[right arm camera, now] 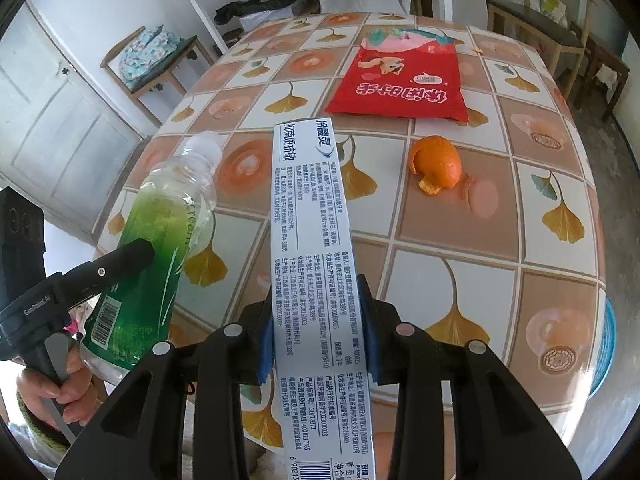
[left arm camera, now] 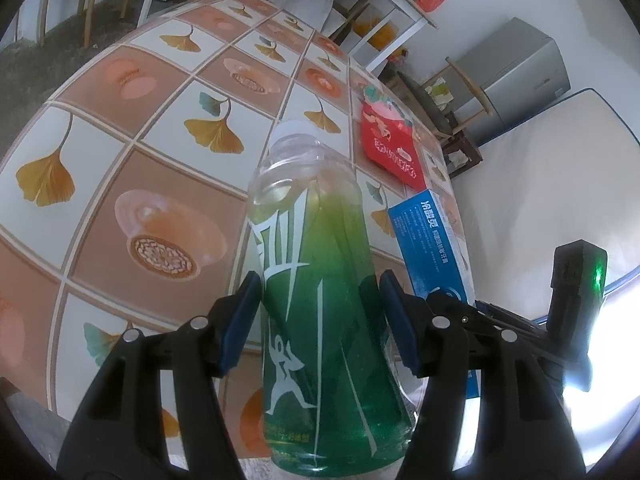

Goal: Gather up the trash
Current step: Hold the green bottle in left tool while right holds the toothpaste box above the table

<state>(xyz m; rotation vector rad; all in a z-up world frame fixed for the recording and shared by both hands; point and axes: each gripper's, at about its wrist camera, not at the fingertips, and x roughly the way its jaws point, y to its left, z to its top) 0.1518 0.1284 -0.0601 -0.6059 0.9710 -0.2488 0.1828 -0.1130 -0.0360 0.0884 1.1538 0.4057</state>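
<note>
Left gripper (left arm camera: 320,320), blue pads pinching a clear plastic bottle (left arm camera: 320,280) with a green gradient sleeve and pale cap, held tilted above the worktop (left arm camera: 120,128) — a glossy cloth printed in squares of ginkgo leaves and cups. Right gripper (right arm camera: 316,332), pads clamped on the long sides of a slim blue-and-white cardboard box (right arm camera: 312,240) covered in fine print, its far end reaching forward past the fingertips. Beyond the right gripper lie a flat, shiny red snack bag (right arm camera: 400,80) and, nearer and to its right, a curled orange peel (right arm camera: 436,168) with a matte, dimpled skin. The right wrist view alone shows the peel, the bottle's barcode and the hand (right arm camera: 52,392) on the left gripper's handle; the left wrist view alone shows a grey cabinet (left arm camera: 516,76) and a pale mattress (left arm camera: 560,184) beside the worktop.
</note>
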